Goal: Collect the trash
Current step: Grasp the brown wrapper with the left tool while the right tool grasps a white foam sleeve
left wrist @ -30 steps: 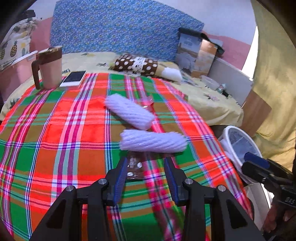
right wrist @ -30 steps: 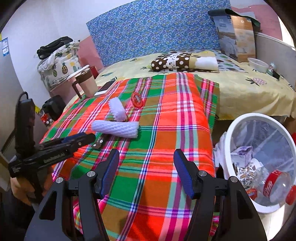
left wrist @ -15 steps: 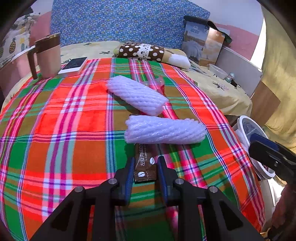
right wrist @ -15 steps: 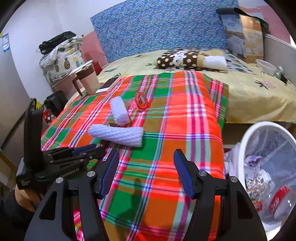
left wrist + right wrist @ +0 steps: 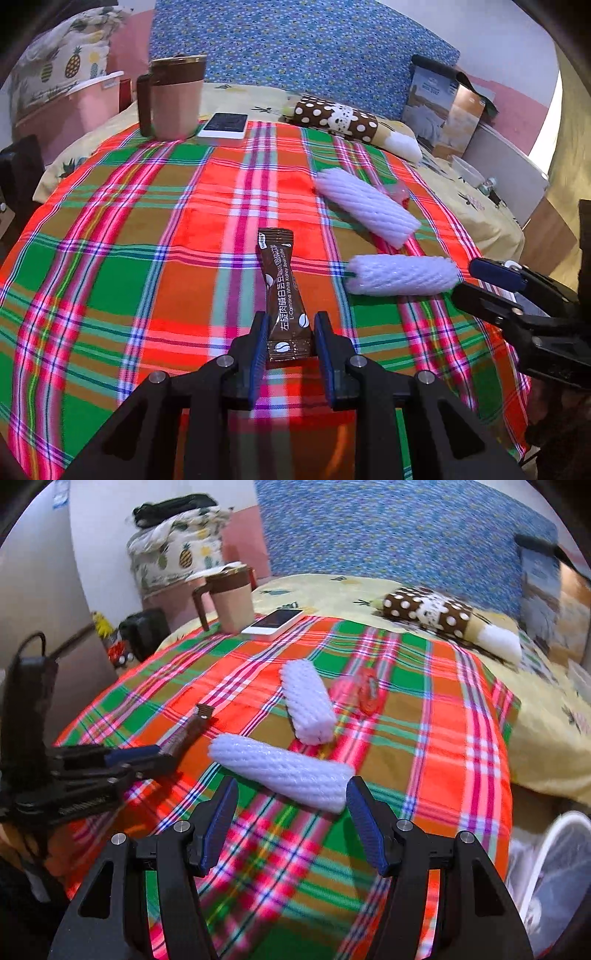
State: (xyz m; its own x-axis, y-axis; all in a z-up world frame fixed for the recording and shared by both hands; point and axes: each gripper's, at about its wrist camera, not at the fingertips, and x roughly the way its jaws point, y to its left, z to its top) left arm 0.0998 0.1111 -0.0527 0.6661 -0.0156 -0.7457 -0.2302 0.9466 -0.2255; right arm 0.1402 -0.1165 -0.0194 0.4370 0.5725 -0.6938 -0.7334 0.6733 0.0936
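My left gripper (image 5: 290, 341) is shut on a brown coffee sachet (image 5: 282, 291), held by its near end above the plaid cloth (image 5: 129, 258); it also shows in the right wrist view (image 5: 188, 731). Two white foam net sleeves lie on the cloth: a near one (image 5: 400, 275) (image 5: 280, 770) and a far one (image 5: 367, 206) (image 5: 308, 701). A red crumpled wrapper (image 5: 364, 690) lies beyond the far sleeve. My right gripper (image 5: 291, 812) is open, its fingertips on either side of the near sleeve's front edge. A white trash bin (image 5: 550, 867) stands at the lower right.
A pink mug (image 5: 173, 98) and a white phone (image 5: 223, 125) sit at the cloth's far left. A polka-dot pillow (image 5: 340, 118) and a box (image 5: 439, 107) lie on the yellow bed behind. The cloth's edge drops off to the right toward the bin.
My left gripper closed on the sachet, pulled it out from under the near sleeve and swung left. My right gripper moved left from the bin to the near sleeve.
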